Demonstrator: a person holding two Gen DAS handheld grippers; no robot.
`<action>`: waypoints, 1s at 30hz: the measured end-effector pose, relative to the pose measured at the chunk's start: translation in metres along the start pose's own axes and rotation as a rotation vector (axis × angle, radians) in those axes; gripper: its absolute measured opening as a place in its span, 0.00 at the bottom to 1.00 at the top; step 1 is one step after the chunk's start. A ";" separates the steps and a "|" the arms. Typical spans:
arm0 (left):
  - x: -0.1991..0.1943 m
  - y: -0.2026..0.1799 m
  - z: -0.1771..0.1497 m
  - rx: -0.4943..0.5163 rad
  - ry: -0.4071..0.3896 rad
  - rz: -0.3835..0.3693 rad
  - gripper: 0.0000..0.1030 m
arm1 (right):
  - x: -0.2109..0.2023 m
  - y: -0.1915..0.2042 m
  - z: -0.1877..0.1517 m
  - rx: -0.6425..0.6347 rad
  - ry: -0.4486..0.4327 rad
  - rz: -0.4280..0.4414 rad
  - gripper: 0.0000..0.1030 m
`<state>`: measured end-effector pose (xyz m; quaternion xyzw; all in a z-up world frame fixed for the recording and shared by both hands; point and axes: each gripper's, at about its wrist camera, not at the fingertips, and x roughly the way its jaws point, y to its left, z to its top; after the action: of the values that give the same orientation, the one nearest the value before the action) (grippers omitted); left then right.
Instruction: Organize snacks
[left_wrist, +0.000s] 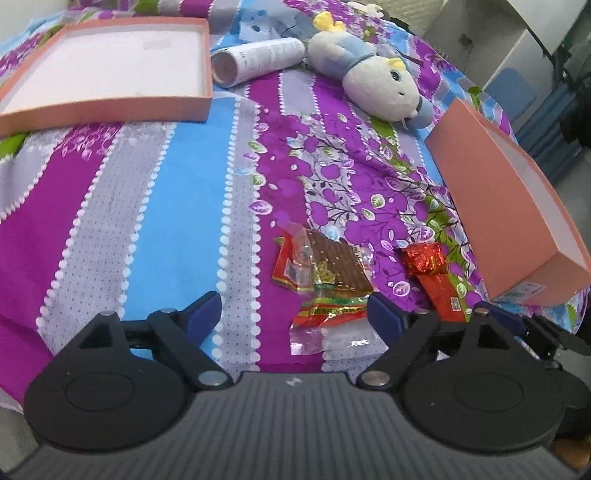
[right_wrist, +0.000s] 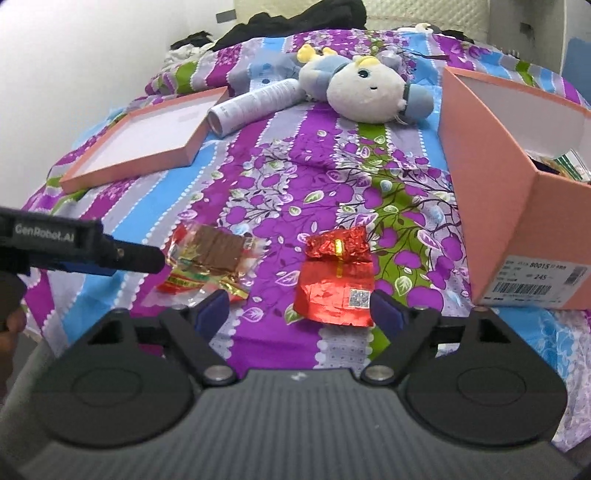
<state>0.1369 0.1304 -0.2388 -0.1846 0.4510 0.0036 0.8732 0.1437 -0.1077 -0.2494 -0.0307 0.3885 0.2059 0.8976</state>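
Observation:
A clear packet with brown wafer and red-green print (left_wrist: 325, 275) (right_wrist: 208, 260) lies on the patterned bedsheet. A red foil snack packet (left_wrist: 434, 275) (right_wrist: 338, 277) lies to its right. My left gripper (left_wrist: 295, 312) is open and empty, just short of the clear packet. My right gripper (right_wrist: 295, 308) is open and empty, with the red foil packet's near edge between its fingertips. The pink shoebox (left_wrist: 509, 199) (right_wrist: 517, 192) stands at the right; in the right wrist view some packets show inside it.
The pink box lid (left_wrist: 107, 70) (right_wrist: 147, 138) lies open side up at the far left. A white tube (left_wrist: 258, 61) (right_wrist: 255, 101) and a plush doll (left_wrist: 373, 83) (right_wrist: 365, 92) lie at the back. The left gripper's body (right_wrist: 74, 247) enters the right wrist view from the left.

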 end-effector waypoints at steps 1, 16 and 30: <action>0.001 -0.002 0.001 0.005 -0.001 0.005 0.86 | 0.000 -0.002 0.000 0.003 -0.005 -0.004 0.82; 0.025 -0.020 0.021 0.000 0.007 -0.040 0.86 | 0.024 -0.014 0.005 -0.061 -0.040 -0.016 0.72; 0.048 -0.044 0.029 0.053 0.061 -0.008 0.83 | 0.053 -0.023 0.010 -0.140 -0.067 -0.021 0.54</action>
<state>0.1952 0.0910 -0.2472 -0.1630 0.4765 -0.0173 0.8638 0.1918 -0.1086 -0.2826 -0.0904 0.3425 0.2242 0.9079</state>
